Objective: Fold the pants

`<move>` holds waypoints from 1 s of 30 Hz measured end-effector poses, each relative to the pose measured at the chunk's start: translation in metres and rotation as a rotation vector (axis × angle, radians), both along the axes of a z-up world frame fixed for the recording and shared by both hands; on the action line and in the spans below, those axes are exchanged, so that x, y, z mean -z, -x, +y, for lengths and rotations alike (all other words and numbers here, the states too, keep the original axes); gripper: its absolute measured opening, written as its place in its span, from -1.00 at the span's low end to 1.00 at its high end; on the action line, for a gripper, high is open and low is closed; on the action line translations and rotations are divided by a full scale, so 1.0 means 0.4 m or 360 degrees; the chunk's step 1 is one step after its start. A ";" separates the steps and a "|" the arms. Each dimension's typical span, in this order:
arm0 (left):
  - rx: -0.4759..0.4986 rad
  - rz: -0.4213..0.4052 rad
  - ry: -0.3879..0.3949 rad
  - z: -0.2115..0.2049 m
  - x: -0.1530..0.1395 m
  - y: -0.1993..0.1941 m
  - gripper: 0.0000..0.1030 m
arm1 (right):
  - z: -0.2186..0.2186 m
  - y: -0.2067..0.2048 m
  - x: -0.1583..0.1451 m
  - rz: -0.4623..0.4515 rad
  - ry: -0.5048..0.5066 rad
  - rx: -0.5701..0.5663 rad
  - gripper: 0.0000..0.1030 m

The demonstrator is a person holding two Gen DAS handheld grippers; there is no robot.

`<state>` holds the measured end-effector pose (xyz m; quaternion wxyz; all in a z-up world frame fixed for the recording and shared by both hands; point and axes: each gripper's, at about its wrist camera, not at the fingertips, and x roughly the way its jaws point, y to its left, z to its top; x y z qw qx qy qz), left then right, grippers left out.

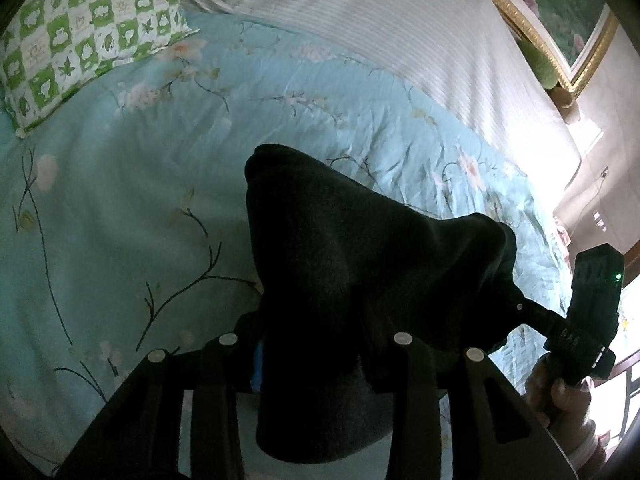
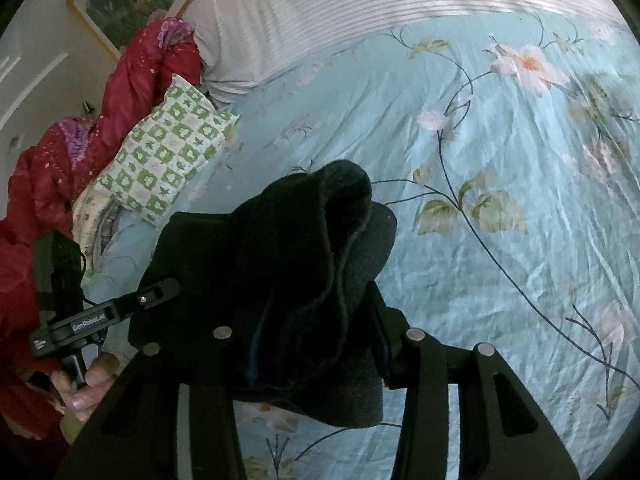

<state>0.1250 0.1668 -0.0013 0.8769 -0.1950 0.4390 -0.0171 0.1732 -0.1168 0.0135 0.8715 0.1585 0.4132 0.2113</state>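
- Black pants (image 1: 352, 280) bunch right up against the left wrist camera, draped over the left gripper (image 1: 316, 344) and hiding its fingertips; the jaws look nearly closed on the cloth.
- From the right wrist view, the pants (image 2: 288, 280) are likewise gathered between the right gripper's (image 2: 316, 340) fingers, which sit narrowly apart and clamp a thick fold.
- Both grippers hold the garment lifted above the blue flowered bedspread (image 1: 140, 200), the cloth stretched between them.
- Seen from the left, the right gripper (image 1: 520, 308) reaches into the cloth's edge, a hand (image 1: 560, 392) wrapped round its handle.
- Seen from the right, the left gripper (image 2: 160, 292) meets the pants, gripped by a hand (image 2: 88, 384).
- Beyond lies a green checked pillow (image 2: 164, 152) beside a red quilt (image 2: 132, 92).
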 end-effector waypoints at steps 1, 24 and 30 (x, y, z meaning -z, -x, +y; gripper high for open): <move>-0.0001 0.0004 -0.0001 0.001 0.005 -0.001 -0.25 | -0.002 0.001 0.002 0.0000 -0.0001 0.0000 -0.10; -0.0044 0.0012 -0.0107 0.001 0.004 0.040 0.27 | -0.038 0.046 -0.010 -0.0074 0.0051 0.0096 0.10; -0.0088 -0.0003 -0.0230 -0.014 -0.020 0.078 0.49 | -0.031 0.081 -0.031 -0.0126 0.0090 0.0103 0.15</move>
